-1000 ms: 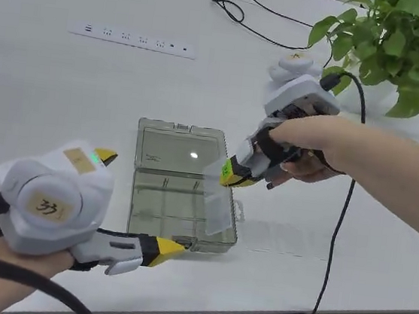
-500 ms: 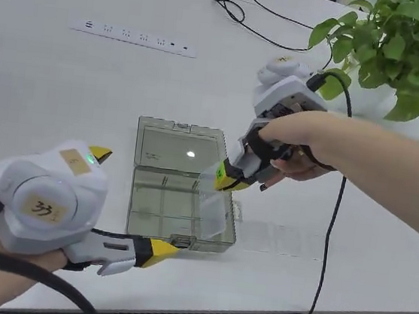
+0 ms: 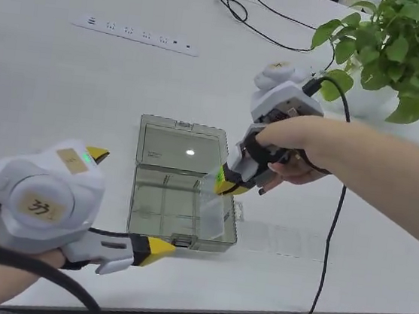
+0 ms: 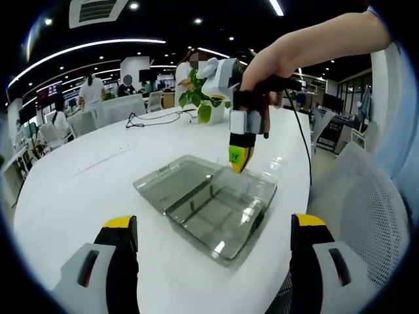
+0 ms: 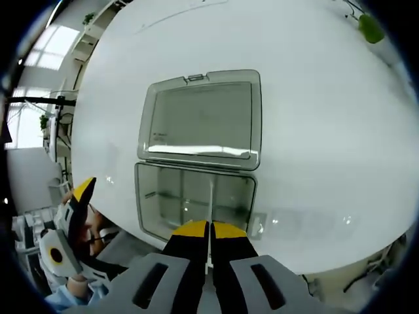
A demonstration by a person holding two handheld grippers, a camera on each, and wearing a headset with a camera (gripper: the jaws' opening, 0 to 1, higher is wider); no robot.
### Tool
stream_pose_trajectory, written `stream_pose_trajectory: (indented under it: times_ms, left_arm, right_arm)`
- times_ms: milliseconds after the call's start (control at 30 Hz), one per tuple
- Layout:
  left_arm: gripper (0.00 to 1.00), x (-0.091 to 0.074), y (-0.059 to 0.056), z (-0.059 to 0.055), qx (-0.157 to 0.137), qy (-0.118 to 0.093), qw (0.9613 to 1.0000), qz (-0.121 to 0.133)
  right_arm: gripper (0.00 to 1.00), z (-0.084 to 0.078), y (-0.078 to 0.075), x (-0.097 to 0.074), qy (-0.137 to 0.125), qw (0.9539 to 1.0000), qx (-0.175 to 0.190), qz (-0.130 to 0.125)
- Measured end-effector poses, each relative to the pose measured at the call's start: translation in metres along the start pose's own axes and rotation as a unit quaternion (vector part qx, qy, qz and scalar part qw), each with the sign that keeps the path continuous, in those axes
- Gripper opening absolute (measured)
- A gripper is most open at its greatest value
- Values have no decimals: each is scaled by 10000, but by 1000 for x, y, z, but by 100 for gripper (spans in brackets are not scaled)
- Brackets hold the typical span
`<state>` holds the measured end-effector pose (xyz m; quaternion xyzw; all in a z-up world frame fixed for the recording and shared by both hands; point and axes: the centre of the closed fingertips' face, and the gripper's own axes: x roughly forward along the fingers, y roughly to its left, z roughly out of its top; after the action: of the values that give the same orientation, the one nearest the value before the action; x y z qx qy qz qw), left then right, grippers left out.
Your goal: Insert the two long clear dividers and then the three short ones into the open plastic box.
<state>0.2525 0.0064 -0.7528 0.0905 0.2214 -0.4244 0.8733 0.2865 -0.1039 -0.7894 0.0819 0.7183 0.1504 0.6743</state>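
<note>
The right gripper (image 3: 225,183) is seen centre-right in the head view. Its jaws are pressed together on the top edge of a clear divider (image 3: 216,205), and the sheet hangs down from the tips. In the right gripper view the divider (image 5: 211,196) is seen edge-on, as a thin line running straight up the frame from between the jaws.

Key relation: the open plastic box (image 3: 134,201) is placed directly beyond the tips, along the jaw axis. Its tray (image 5: 141,196) is in the lower half of the right gripper view, with the lid (image 5: 253,118) laid flat above it. The divider's line is set roughly square to the hinge edge, over the right-of-centre part of the tray. How deep the lower edge has gone, and whether it is in any slot, cannot be told.

Judgement: a straight push along the jaw axis is called for. Lining the divider up with the wall slots is the critical part, and a small twist is likely to bind the sheet.

The left gripper (image 3: 127,201) is held at lower left of the head view, with jaws spread wide and nothing between them. It is apart from the box, so the right gripper is the nearer one.

Faint clear pieces (image 3: 283,240) are seen on the desk (image 3: 66,87) just right of the box. Their count cannot be told.
</note>
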Motion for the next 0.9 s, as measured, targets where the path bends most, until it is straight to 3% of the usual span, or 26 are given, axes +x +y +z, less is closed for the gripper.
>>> stream_pose_trajectory:
  times_ms: [433, 700, 900]
  left_arm:
    - [98, 0, 1, -2, -87, -22, 10000, 0]
    - [97, 0, 2, -4, -129, -14, 9999, -14]
    - [96, 2, -1, -2, -127, -19, 9999, -56]
  right_arm:
    - [2, 3, -1, 7, 11, 9999, -91, -96]
    - [2, -13, 7, 1, -1, 9998, -151, -136]
    - [2, -7, 1, 4, -31, 9998, -138, -135]
